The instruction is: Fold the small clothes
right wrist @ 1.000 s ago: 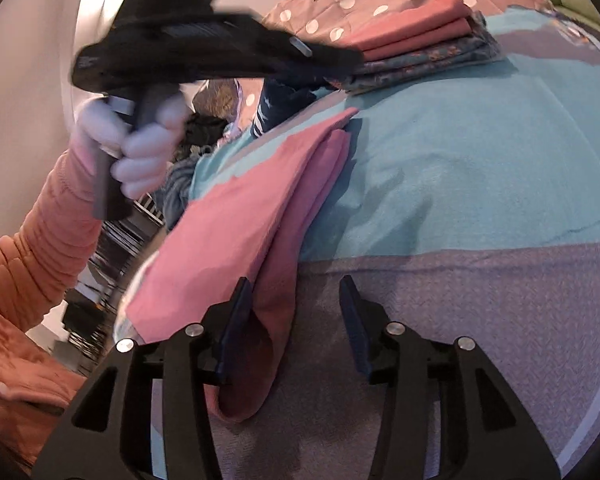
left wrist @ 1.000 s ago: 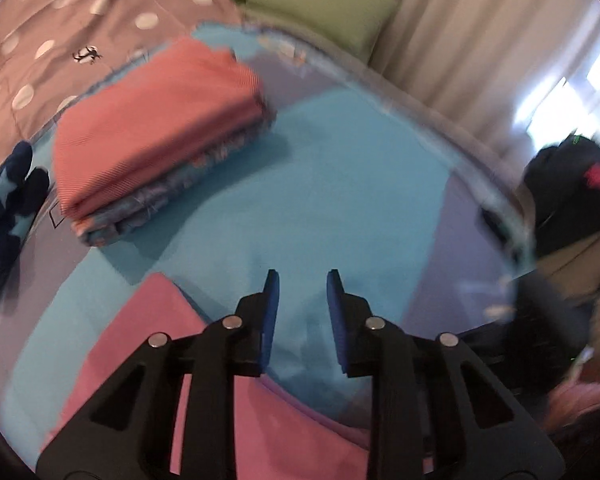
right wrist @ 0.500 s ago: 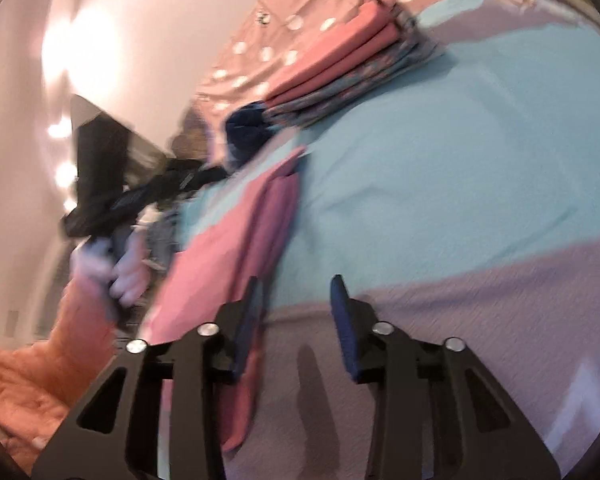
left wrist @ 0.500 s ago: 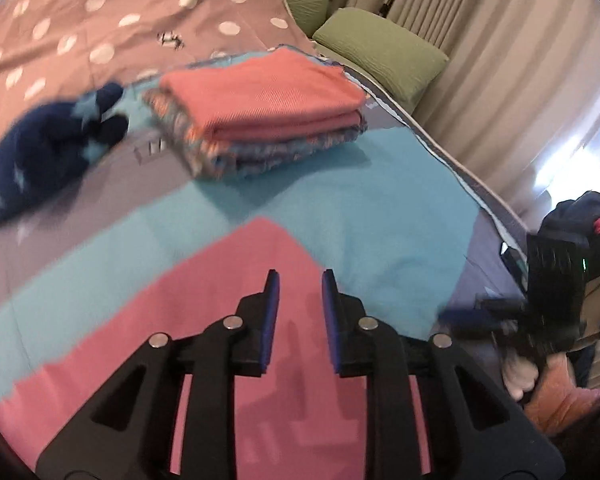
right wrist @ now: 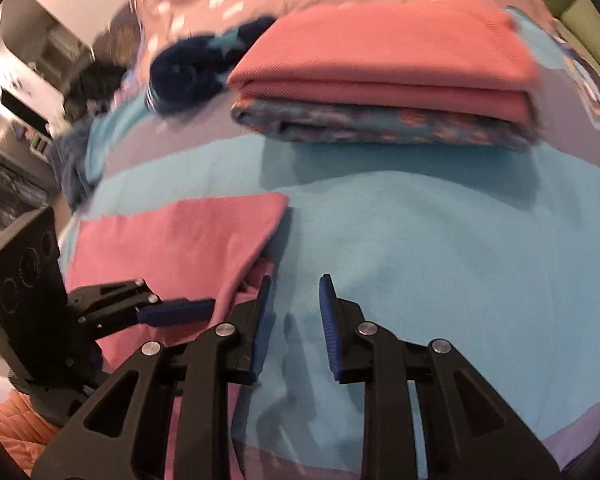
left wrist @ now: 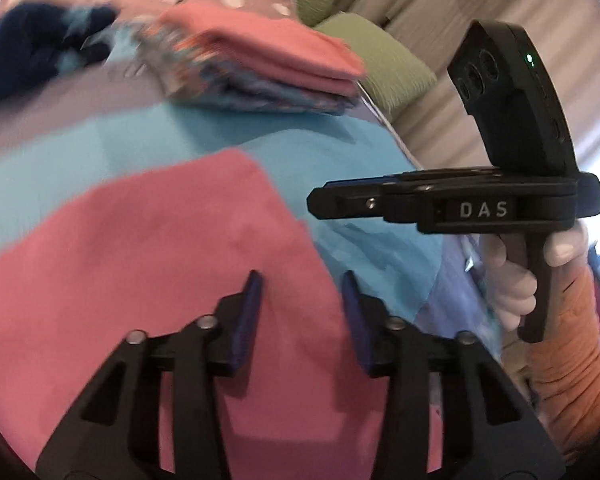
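Note:
A pink garment (left wrist: 152,264) lies folded flat on the blue and lilac bedspread (left wrist: 352,160); it also shows in the right wrist view (right wrist: 172,240). My left gripper (left wrist: 300,316) is open and empty, low over the garment's right part. My right gripper (right wrist: 294,312) is open and empty beside the garment's right edge, over the blue bedspread (right wrist: 440,260). In the left wrist view the right gripper (left wrist: 320,202) hangs above the bedspread to the right of the garment. In the right wrist view the left gripper (right wrist: 180,312) reaches over the pink garment.
A stack of folded clothes, coral on top of patterned blue (right wrist: 384,80), sits at the back of the bed. A dark blue star-patterned item (right wrist: 192,64) lies to its left. Green pillows (left wrist: 380,60) and curtains are behind.
Both grippers have swung toward the pink garment and come close together. My left gripper's jaws have opened wider. The views are blurred by motion.

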A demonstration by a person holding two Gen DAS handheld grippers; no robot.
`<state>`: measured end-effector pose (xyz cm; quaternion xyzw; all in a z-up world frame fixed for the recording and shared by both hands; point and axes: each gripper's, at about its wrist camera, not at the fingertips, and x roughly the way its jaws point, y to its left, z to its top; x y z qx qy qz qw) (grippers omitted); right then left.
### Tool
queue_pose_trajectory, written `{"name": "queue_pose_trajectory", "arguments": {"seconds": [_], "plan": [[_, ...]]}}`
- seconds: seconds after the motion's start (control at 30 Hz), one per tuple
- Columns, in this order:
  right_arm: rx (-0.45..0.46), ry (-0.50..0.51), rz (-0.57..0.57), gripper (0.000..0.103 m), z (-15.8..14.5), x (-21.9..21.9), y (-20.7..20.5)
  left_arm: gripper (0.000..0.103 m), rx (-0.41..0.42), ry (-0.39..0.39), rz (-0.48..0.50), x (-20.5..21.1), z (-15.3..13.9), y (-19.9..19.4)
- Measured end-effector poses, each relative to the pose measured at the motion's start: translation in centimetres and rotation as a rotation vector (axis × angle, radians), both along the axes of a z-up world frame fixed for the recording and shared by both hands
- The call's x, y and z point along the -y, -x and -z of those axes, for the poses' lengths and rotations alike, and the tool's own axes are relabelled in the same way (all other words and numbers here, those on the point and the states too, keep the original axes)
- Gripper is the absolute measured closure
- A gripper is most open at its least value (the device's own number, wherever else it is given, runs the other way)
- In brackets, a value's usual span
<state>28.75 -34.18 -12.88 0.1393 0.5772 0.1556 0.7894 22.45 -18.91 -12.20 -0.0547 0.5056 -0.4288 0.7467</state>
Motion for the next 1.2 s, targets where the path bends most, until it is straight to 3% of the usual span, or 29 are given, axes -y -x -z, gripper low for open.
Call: {"name": "queue_pose_trajectory", "arguments": {"seconds": [0.17, 0.33, 0.53, 0.67, 0.8, 0.83, 0.9, 0.93, 1.1, 1.17, 1.2], "plan": [[-0.076, 0.052, -0.032, 0.077, -0.6, -2.2, -1.0, 0.076, -0.074, 0.145, -0.062, -3.3, 1.8, -0.5], [-0.146, 0.172, -0.064, 0.076, -1.6, -5.1, -2.4, 0.08, -0.07, 0.178, -0.023, -3.3, 2.0, 0.0], [-0.33, 0.331, -0.103, 0.076, 0.1, -8.5, -4.8, 0.08, -0.077, 0.187, 0.044, -3.2, 1.8, 0.2], [-0.436, 0.547, -0.223, 0.076, 1.0, -11.6, -4.9, 0.08, -0.078, 0.186, 0.057, -3.2, 1.9, 0.1], [-0.51, 0.831, -0.328, 0.076, 2.2, -13.0, -4.2, 0.08, -0.09, 0.196, 0.064, -3.1, 2.1, -0.3], [-0.508, 0.872, -0.329, 0.076, 2.3, -12.9, -4.2, 0.08, -0.091, 0.197, 0.065, -3.0, 2.2, -0.5], [-0.498, 0.905, -0.309, 0.098, 2.3, -12.2, -4.7, 0.078, -0.093, 0.202, 0.065, -3.3, 2.3, -0.4], [-0.488, 0.891, -0.289, 0.102, 2.1, -11.9, -5.0, 0.078, -0.092, 0.206, 0.065, -3.3, 2.3, -0.4], [-0.391, 0.816, -0.212, 0.103, -0.2, -11.0, -6.4, 0.073, -0.095, 0.228, 0.065, -3.7, 2.2, -0.3], [-0.359, 0.872, -0.21, 0.103, -0.5, -10.5, -6.6, 0.07, -0.091, 0.238, 0.069, -3.6, 2.1, -0.1], [-0.319, 0.959, -0.212, 0.103, -0.5, -10.1, -6.5, 0.067, -0.087, 0.239, 0.074, -3.6, 2.0, 0.0]]}}
